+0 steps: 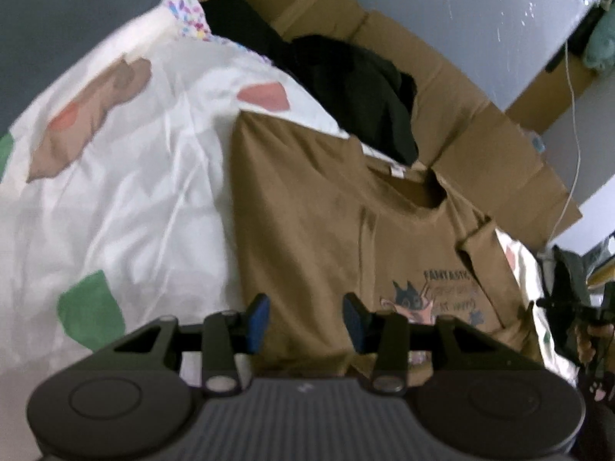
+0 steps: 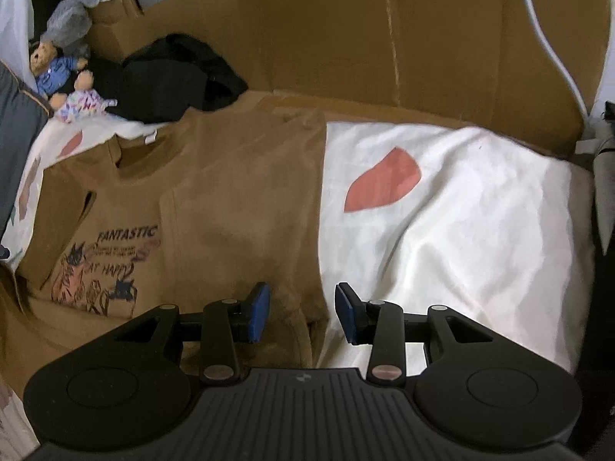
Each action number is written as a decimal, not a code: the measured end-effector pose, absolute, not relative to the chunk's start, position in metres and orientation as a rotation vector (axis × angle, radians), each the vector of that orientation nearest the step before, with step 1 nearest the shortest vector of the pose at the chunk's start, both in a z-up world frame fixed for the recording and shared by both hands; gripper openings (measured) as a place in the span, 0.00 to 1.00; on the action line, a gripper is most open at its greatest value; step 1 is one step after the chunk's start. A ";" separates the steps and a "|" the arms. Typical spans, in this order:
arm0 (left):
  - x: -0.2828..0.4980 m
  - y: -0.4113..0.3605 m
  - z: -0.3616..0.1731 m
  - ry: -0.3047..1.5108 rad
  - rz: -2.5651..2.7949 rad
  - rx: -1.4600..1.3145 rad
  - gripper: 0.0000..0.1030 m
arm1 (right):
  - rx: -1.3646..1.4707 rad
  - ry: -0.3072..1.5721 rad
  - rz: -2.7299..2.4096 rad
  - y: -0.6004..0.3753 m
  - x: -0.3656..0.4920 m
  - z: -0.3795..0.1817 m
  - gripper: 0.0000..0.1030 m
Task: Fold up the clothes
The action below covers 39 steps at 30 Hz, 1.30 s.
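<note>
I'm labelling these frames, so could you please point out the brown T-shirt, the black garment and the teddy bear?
brown T-shirt [image 2: 238, 207]: right wrist view, plain folded-over panel.
black garment [image 2: 169, 77]: right wrist view, middle of the heap.
teddy bear [image 2: 54, 69]: right wrist view, blue-clothed chest.

brown T-shirt [image 2: 230, 199]: 1 | black garment [image 2: 173, 73]: 1 | soft toys [image 2: 50, 69]: 2

**Brown T-shirt flat on the sheet, both sides folded in**

The brown T-shirt [image 1: 326, 230] [image 2: 238, 207] lies front-up on the white sheet [image 1: 134, 192] [image 2: 442, 230], collar toward the cardboard [image 1: 442, 115] [image 2: 384, 38]. Both side panels are folded inward, partly covering the "FANTASTIC" cat print [image 1: 442, 299] [image 2: 103, 269]. A black garment [image 1: 365, 88] [image 2: 173, 73] sits bunched beyond the collar, against the cardboard.
</note>
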<state>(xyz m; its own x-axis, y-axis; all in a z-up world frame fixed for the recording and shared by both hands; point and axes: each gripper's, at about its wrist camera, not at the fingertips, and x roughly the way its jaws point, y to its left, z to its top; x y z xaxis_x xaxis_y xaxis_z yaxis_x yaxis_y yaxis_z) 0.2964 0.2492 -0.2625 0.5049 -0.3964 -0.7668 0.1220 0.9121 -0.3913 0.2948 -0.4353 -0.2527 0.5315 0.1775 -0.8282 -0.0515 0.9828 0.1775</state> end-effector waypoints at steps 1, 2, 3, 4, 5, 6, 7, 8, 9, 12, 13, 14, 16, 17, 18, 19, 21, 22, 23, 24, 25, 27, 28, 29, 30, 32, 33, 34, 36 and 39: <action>0.294 0.252 -0.262 0.998 -0.318 -0.302 0.44 | 0.138 0.999 0.133 -0.437 0.294 -0.250 0.41; 0.292 0.256 -0.261 0.999 -0.317 -0.299 0.44 | 0.139 0.995 0.128 -0.438 0.294 -0.248 0.41; 0.290 0.259 -0.260 1.000 -0.317 -0.296 0.44 | 0.140 0.992 0.124 -0.439 0.293 -0.245 0.41; 0.288 0.262 -0.259 1.001 -0.316 -0.294 0.44 | 0.138 0.992 0.123 -0.440 0.292 -0.245 0.41; 0.285 0.265 -0.258 1.002 -0.315 -0.291 0.44 | 0.114 1.003 0.123 -0.440 0.291 -0.250 0.41; 0.283 0.268 -0.257 1.004 -0.315 -0.288 0.44 | 0.094 1.012 0.121 -0.441 0.289 -0.252 0.41; 0.281 0.271 -0.256 1.006 -0.315 -0.286 0.44 | 0.076 1.022 0.118 -0.443 0.286 -0.254 0.41; 0.279 0.270 -0.258 1.016 -0.323 -0.281 0.44 | 0.060 1.032 0.115 -0.445 0.284 -0.256 0.41; 0.277 0.269 -0.261 1.026 -0.332 -0.277 0.44 | 0.051 1.040 0.113 -0.446 0.282 -0.259 0.41; 0.271 0.265 -0.267 1.056 -0.357 -0.263 0.44 | 0.037 1.054 0.113 -0.446 0.278 -0.266 0.41; 0.271 0.262 -0.269 1.063 -0.366 -0.258 0.44 | 0.040 1.054 0.117 -0.445 0.278 -0.267 0.41; 0.271 0.259 -0.270 1.071 -0.374 -0.251 0.44 | 0.041 1.049 0.125 -0.443 0.279 -0.268 0.41; 0.271 0.253 -0.273 1.078 -0.380 -0.221 0.44 | 0.040 1.037 0.144 -0.436 0.281 -0.268 0.41; 0.272 0.251 -0.276 1.082 -0.378 -0.210 0.44 | 0.039 1.031 0.154 -0.433 0.282 -0.268 0.41; 0.271 0.251 -0.277 1.083 -0.378 -0.208 0.44 | 0.039 1.025 0.164 -0.430 0.283 -0.268 0.41; 0.273 0.248 -0.279 1.084 -0.376 -0.200 0.44 | 0.034 1.024 0.170 -0.428 0.284 -0.269 0.41; 0.273 0.245 -0.280 1.081 -0.375 -0.176 0.44 | 0.022 1.024 0.180 -0.424 0.287 -0.270 0.41; 0.274 0.243 -0.280 1.076 -0.378 -0.159 0.44 | 0.016 1.023 0.186 -0.422 0.289 -0.271 0.41; 0.275 0.241 -0.279 1.072 -0.382 -0.143 0.44 | 0.010 1.023 0.191 -0.420 0.290 -0.271 0.41; 0.276 0.238 -0.279 1.067 -0.384 -0.127 0.44 | 0.004 1.023 0.196 -0.418 0.291 -0.272 0.41; 0.277 0.236 -0.278 1.054 -0.386 -0.116 0.44 | 0.001 1.023 0.199 -0.415 0.293 -0.271 0.41; 0.279 0.233 -0.277 1.035 -0.394 -0.116 0.44 | -0.005 1.022 0.203 -0.411 0.295 -0.272 0.41; 0.281 0.231 -0.276 1.019 -0.400 -0.109 0.44 | -0.009 1.022 0.206 -0.408 0.296 -0.273 0.41; 0.282 0.229 -0.275 1.012 -0.403 -0.101 0.44 | -0.016 1.021 0.209 -0.406 0.297 -0.273 0.41; 0.283 0.227 -0.275 1.008 -0.409 -0.095 0.44 | -0.022 1.020 0.212 -0.404 0.297 -0.274 0.41; 0.285 0.225 -0.275 0.996 -0.419 -0.093 0.44 | -0.026 1.020 0.214 -0.401 0.299 -0.275 0.41; 0.285 0.224 -0.274 0.989 -0.423 -0.095 0.44 | -0.027 1.020 0.214 -0.400 0.300 -0.276 0.41; 0.285 0.223 -0.274 0.983 -0.427 -0.097 0.44 | -0.028 1.020 0.215 -0.399 0.301 -0.276 0.41; 0.286 0.222 -0.273 0.974 -0.435 -0.103 0.43 | -0.035 1.016 0.211 -0.398 0.300 -0.278 0.41; 0.287 0.221 -0.272 0.966 -0.452 -0.116 0.41 | -0.046 1.009 0.204 -0.397 0.301 -0.277 0.41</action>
<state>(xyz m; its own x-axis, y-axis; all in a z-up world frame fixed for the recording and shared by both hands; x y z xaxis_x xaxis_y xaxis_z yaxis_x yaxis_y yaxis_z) 0.2870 0.2206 -0.2721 0.4840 -0.4210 -0.7671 0.3196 0.9011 -0.2929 0.3009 -0.3974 -0.2774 0.5151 0.1485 -0.8441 -0.1912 0.9800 0.0557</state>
